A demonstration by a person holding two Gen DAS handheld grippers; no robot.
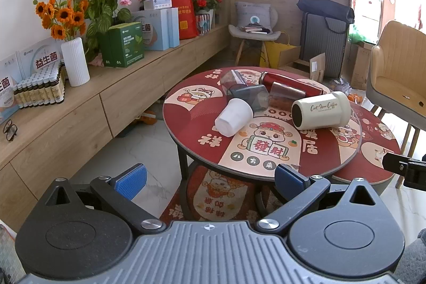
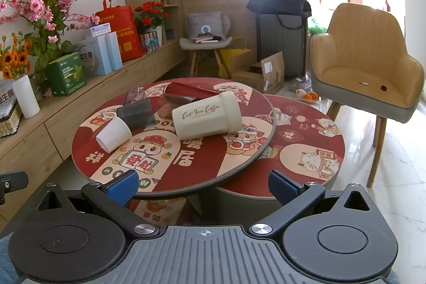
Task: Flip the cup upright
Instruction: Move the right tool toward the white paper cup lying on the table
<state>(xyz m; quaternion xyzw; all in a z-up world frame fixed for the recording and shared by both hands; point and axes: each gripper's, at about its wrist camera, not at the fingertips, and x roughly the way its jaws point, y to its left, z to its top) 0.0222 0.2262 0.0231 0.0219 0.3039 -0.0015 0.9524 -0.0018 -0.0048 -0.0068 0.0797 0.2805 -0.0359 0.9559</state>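
Several cups lie on their sides on the round red table (image 1: 191, 124) (image 2: 202, 167). A cream cup with script lettering (image 1: 320, 110) (image 2: 207, 117) lies at the right. A small white cup (image 1: 233, 116) (image 2: 113, 134) lies at the left. Behind them lie a grey translucent cup (image 1: 249, 96) (image 2: 138, 112), a brown translucent cup (image 1: 286, 95), a clear dark cup (image 1: 233, 79) (image 2: 135, 95) and a red bottle (image 1: 290, 83) (image 2: 190, 91). My left gripper (image 1: 210, 177) is open and empty, short of the table's near edge. My right gripper (image 2: 203, 186) is open and empty, at the near edge.
A lower round red table (image 2: 306, 140) adjoins at the right. A yellow armchair (image 2: 364, 63) stands to the right. A long wooden sideboard (image 1: 80, 108) with boxes, flowers and a white vase (image 1: 76, 61) runs along the left wall. A suitcase (image 1: 323, 44) stands behind.
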